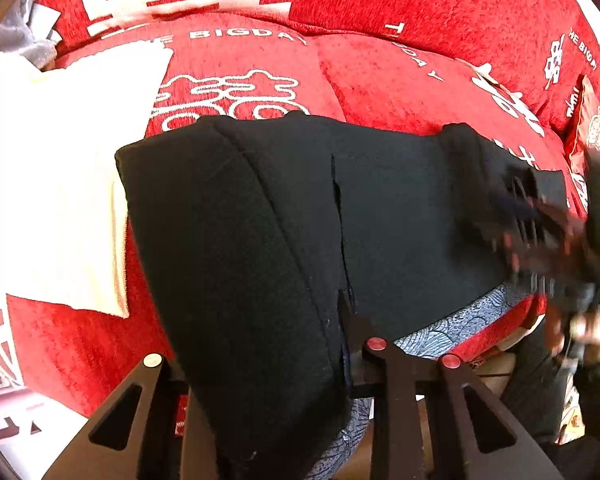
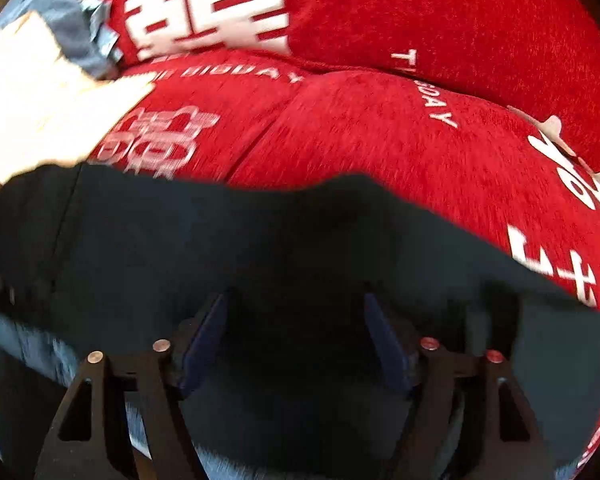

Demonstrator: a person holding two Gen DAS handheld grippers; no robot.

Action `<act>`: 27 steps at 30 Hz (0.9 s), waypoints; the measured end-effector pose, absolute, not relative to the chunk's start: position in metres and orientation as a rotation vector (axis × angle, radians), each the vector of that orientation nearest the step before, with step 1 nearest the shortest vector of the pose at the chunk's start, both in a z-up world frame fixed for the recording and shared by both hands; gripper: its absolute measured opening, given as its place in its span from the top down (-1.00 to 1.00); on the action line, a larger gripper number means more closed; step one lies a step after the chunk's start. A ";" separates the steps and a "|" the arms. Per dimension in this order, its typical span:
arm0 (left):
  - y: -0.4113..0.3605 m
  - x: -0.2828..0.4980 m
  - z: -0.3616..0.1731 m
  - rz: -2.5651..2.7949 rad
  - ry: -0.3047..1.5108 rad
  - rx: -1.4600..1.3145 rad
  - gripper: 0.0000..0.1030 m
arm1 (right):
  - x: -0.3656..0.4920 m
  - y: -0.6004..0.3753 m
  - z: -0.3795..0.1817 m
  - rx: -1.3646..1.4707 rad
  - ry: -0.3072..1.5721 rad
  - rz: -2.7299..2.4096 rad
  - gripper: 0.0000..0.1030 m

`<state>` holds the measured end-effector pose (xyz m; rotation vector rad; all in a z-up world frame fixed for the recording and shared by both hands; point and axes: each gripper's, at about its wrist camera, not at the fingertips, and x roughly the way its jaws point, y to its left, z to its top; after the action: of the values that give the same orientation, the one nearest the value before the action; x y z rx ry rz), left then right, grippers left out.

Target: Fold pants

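Lying folded across the front of a red sofa seat (image 1: 380, 76), the black pants (image 1: 380, 208) run with their long axis left to right, one rounded folded end toward the left and the other end reaching the right gripper (image 1: 540, 232), which shows blurred at the right edge of the left wrist view. Nearest the left camera, a flap of the black cloth hangs down over the seat's front edge, between the fingers of the left gripper (image 1: 300, 360); the cloth hides the inner faces of those fingers, so I cannot tell whether they pinch it or stand apart. In the right wrist view the right gripper's fingers (image 2: 204, 332) are spread wide, blue pads facing each other, with the dark cloth (image 2: 260, 248) lying under and ahead of them and nothing clamped between. A grey patterned fabric (image 1: 452, 320) peeks out beneath the pants' near edge. Just left of the pants lies a cream folded cloth (image 1: 60, 160), touching their left end. Farther back, red back cushions (image 1: 440, 0) with white characters rise behind the seat, and a grey garment (image 1: 24, 36) sits in the far left corner.
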<state>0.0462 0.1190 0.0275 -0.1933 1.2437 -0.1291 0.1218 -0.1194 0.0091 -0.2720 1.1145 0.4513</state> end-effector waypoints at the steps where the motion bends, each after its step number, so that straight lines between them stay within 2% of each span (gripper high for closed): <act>1: 0.116 0.045 0.031 -0.127 1.241 -0.191 0.47 | 0.111 -0.122 0.009 -0.262 1.118 0.464 -0.48; 5: 0.104 0.044 0.046 -0.124 1.220 -0.157 0.48 | 0.063 -0.133 0.002 -0.259 1.151 0.532 -0.57; 8: 0.095 0.045 0.055 -0.113 1.219 -0.137 0.49 | 0.032 -0.124 -0.008 -0.445 1.078 0.520 -0.59; 9: 0.091 0.045 0.059 -0.111 1.217 -0.130 0.58 | 0.029 -0.120 -0.008 -0.492 1.070 0.512 -0.59; 10: 0.087 0.045 0.062 -0.110 1.214 -0.125 0.58 | 0.028 -0.118 -0.007 -0.518 1.076 0.514 -0.60; 15: 0.067 0.044 0.079 -0.095 1.194 -0.052 0.58 | 0.043 -0.143 0.019 -0.416 1.041 0.513 -0.61; 18: 0.059 0.048 0.078 -0.070 1.214 -0.041 0.58 | 0.061 -0.152 -0.001 -0.348 1.164 0.535 -0.61; 23: 0.041 0.041 0.102 -0.094 1.175 -0.019 0.58 | 0.053 -0.167 0.022 -0.365 1.075 0.537 -0.62; 27: 0.003 0.038 0.135 -0.163 1.119 0.034 0.58 | 0.064 -0.220 0.046 -0.308 1.023 0.428 -0.62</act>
<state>0.0383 0.0033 0.1349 0.0344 1.1189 -0.1631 0.0639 -0.2205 0.0463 -0.3076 1.0231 0.4281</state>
